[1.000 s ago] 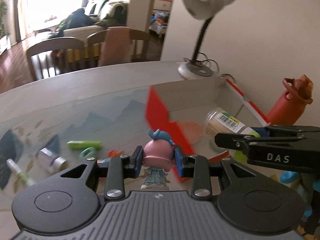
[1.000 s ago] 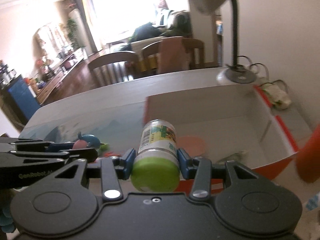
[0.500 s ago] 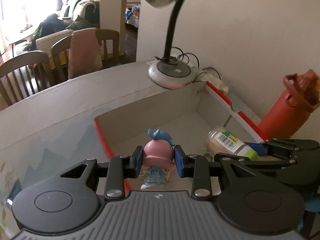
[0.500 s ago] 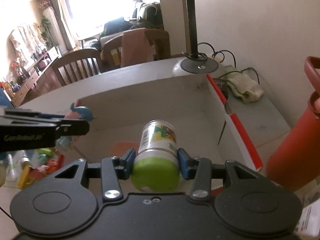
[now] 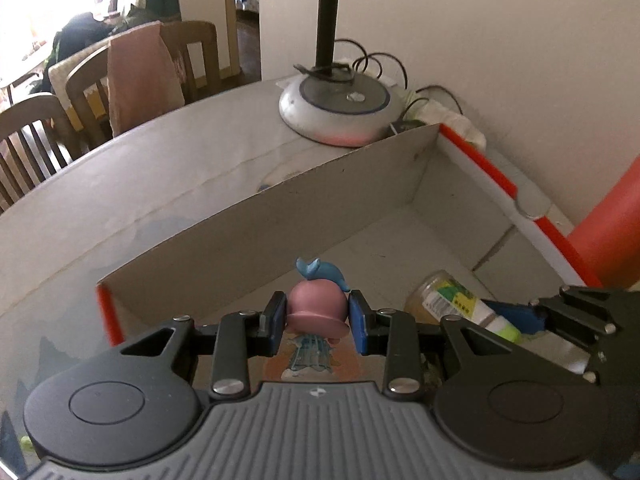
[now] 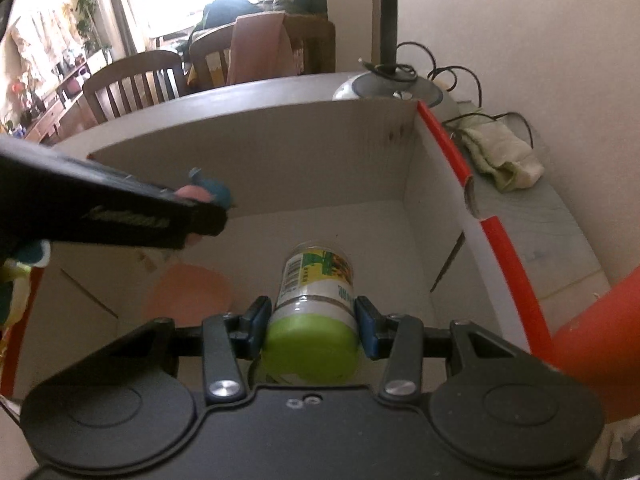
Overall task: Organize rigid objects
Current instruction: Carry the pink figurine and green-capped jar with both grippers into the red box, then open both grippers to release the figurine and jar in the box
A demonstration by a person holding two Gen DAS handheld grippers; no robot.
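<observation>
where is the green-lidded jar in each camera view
Left wrist view: the jar lies low on the right, held in the right tool, which reaches in from the right edge over the box.
Right wrist view: the jar sits bottom centre, lid toward the camera, clamped in the same tool.
Shared landmark: the lamp base behind the box's far wall.
</observation>
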